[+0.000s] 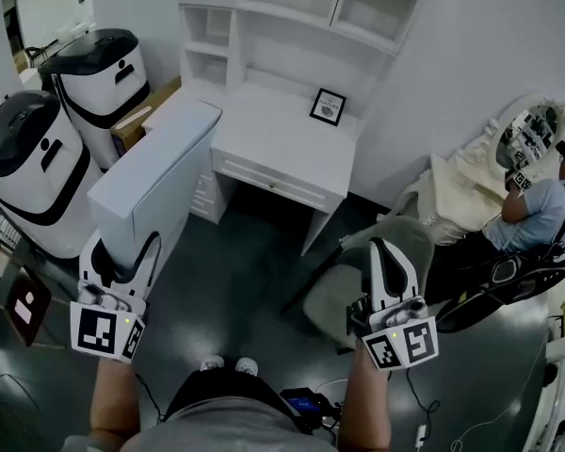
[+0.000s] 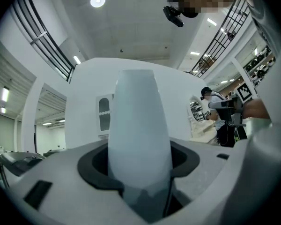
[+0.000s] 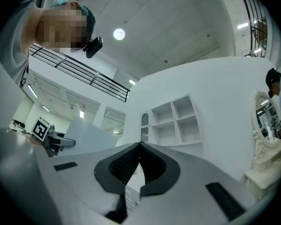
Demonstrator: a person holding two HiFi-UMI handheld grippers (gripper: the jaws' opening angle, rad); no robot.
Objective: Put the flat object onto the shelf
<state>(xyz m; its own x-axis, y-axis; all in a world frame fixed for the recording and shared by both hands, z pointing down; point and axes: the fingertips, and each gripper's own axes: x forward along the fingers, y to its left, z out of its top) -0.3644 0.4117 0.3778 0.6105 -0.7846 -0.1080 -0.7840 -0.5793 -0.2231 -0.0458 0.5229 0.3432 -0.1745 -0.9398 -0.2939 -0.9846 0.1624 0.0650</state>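
A large flat white board (image 1: 155,172) stands on edge at the left, slanting up towards the desk. My left gripper (image 1: 124,249) is shut on its near lower end. In the left gripper view the board (image 2: 138,121) fills the gap between the jaws of the left gripper (image 2: 139,161). The white shelf unit (image 1: 292,8) with open compartments rises over the white desk (image 1: 273,135) ahead. My right gripper (image 1: 386,249) hangs at the right, away from the board, with its jaws shut and nothing in them. In its own view, the right gripper (image 3: 139,146) points at the shelf unit (image 3: 175,121).
A small framed picture (image 1: 328,106) stands on the desk. Two white-and-black bins (image 1: 94,73) (image 1: 28,163) are at the left. A grey chair (image 1: 334,299) is below my right gripper. A person (image 1: 537,210) sits at the right by an ornate mirror (image 1: 527,130).
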